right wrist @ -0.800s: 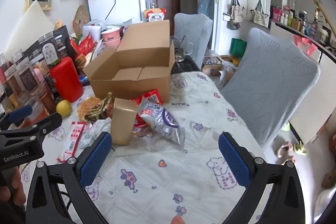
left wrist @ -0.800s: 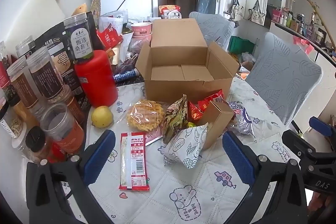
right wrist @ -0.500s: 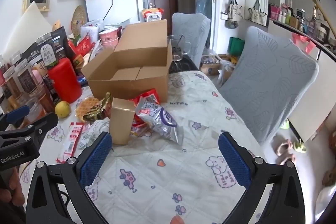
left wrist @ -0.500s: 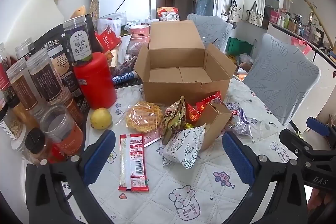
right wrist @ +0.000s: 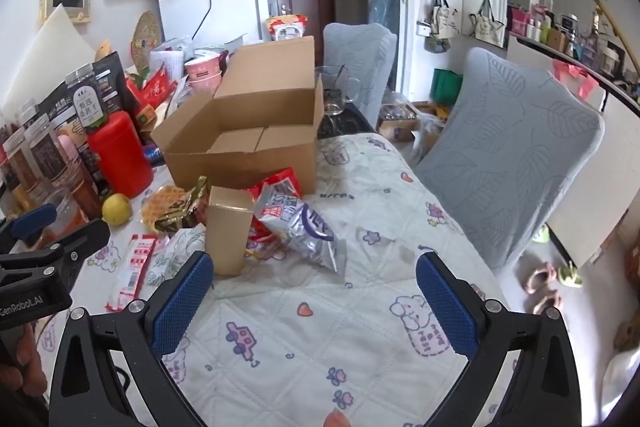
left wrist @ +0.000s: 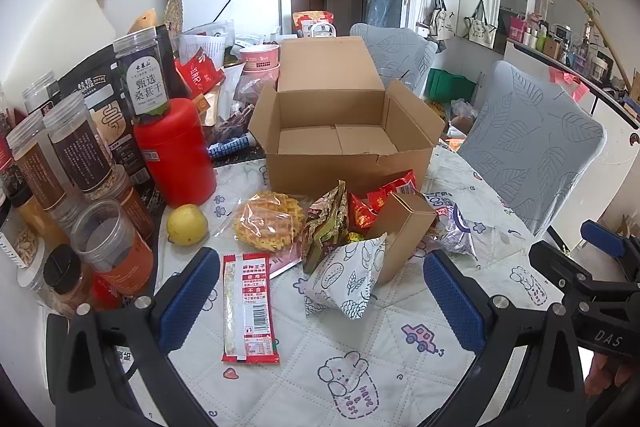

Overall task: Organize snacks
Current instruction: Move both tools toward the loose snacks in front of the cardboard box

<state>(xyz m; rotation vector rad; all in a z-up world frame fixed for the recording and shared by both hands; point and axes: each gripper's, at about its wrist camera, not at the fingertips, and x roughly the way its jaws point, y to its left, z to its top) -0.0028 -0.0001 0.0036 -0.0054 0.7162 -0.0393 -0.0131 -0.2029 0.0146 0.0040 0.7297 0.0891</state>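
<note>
Snacks lie heaped before the open cardboard box [left wrist: 340, 131] at twelve o'clock from my left gripper [left wrist: 320, 291]. Red sachet [left wrist: 249, 307] rests between its fully spread, empty jaws. My right gripper [right wrist: 316, 291] likewise gapes empty, silver packet [right wrist: 304, 227] ahead.

Both wrist views tilt down over the table, fairly near. Left sits left of right; both share the open cardboard box [left wrist: 344, 135] [right wrist: 256, 143] ahead and snack pile.
</note>
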